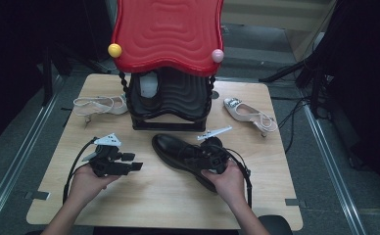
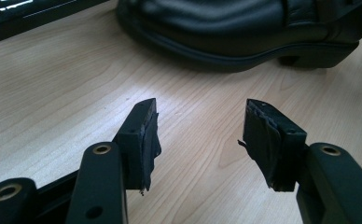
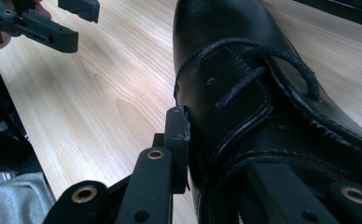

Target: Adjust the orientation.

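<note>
Black lace-up shoe [image 1: 180, 152] lay on its sole near the middle of the wooden table [image 1: 154, 205], toe pointing toward the left and away from the person, just in front of the black base of the red-roofed stand [image 1: 168, 34]. The right gripper [image 1: 216, 155] was clamped on the shoe's heel end: in the right gripper view one jaw pressed against the outer side of the upper below the laces [image 3: 263, 70], while the other went down inside the shoe's opening. The left gripper [image 1: 135, 166] sat to the left of the shoe, well apart from it, held low over the table with its jaws spread wide and nothing between them; bare wood showed in the gap. Farther back, a white strappy sandal [image 1: 100, 105] lay left of the stand and a second white sandal [image 1: 249, 113] lay right of it.
</note>
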